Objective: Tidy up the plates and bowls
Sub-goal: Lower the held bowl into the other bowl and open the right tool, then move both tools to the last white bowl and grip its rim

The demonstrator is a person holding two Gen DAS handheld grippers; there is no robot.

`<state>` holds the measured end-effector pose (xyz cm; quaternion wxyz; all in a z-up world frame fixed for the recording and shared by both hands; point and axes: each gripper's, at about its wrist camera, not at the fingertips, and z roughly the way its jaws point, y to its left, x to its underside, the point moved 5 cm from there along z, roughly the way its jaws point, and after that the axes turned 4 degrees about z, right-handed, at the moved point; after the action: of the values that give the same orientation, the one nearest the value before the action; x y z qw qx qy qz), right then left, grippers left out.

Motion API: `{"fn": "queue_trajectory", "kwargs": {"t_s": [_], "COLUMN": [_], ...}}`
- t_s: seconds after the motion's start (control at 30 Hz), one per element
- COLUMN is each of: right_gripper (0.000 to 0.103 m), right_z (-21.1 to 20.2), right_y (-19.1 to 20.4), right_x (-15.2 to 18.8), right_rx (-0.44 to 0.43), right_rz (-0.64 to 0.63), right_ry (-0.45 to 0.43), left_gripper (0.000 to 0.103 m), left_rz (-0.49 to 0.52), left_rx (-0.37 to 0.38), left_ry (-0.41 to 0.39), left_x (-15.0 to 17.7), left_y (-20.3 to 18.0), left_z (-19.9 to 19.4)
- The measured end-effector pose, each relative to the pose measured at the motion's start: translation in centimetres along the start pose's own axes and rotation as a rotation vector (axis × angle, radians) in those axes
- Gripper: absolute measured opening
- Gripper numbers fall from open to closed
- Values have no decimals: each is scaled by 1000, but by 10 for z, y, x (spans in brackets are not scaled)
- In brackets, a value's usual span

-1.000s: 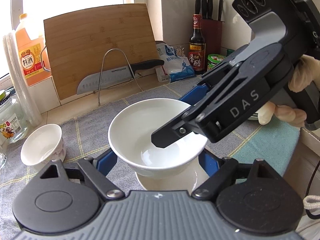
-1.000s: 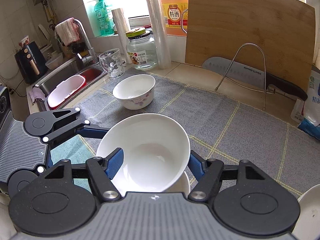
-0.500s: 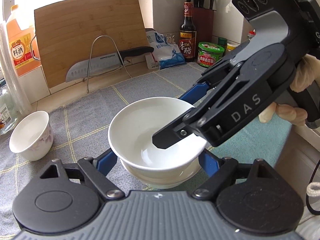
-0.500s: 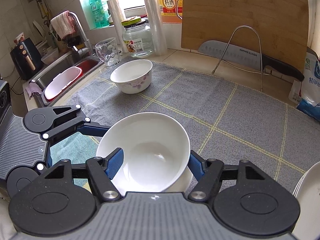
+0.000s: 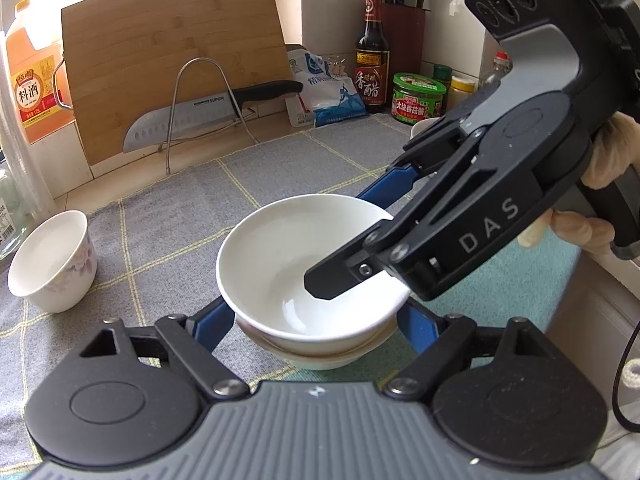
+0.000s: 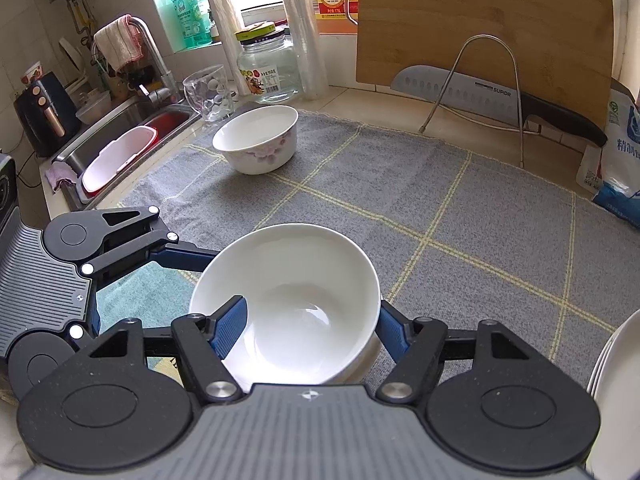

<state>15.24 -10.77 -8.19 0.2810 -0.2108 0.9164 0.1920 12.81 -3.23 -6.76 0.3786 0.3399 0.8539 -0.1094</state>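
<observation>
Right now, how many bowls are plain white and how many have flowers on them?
Plain white bowls: 2, the upper white bowl nested in the lower white bowl.
Flowered bowls: 1, the flowered bowl standing apart on the cloth.
Total: 3 bowls.

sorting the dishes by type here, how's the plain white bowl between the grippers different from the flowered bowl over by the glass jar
The plain white bowl is wider and shallower; the flowered bowl looks narrower with steeper walls. The plain white bowl has no pattern, the flowered bowl carries pink blossoms outside. The plain white bowl sits nested in another bowl with the right gripper and left gripper around it; the flowered bowl stands alone on the grey cloth. Both are upright, empty and white inside.
</observation>
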Motion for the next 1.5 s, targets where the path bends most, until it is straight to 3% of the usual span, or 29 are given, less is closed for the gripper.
{"fn": "queue_trajectory", "kwargs": {"t_s": [0.33, 0.5, 0.9, 1.17, 1.5], "right_gripper": [76, 95, 103, 103, 103], "right_z": [-1, -3, -12, -11, 10], "right_y": [-2, 0, 14, 29, 54], "right_x": [2, 3, -2, -18, -49], "right_rx": [7, -1, 35, 39, 36], "right_rz": [5, 1, -61, -95, -141], "right_ry": [-1, -16, -45, -82, -96], "left_gripper": [90, 92, 94, 95, 95], "left_rz": [4, 0, 12, -23, -132], "left_rx": [8, 13, 36, -46, -183], "left_ry": [-9, -15, -33, -42, -41], "left_x": [0, 1, 4, 15, 35], "left_y": [1, 2, 8, 42, 112], "left_z": [3, 2, -21, -37, -42]}}
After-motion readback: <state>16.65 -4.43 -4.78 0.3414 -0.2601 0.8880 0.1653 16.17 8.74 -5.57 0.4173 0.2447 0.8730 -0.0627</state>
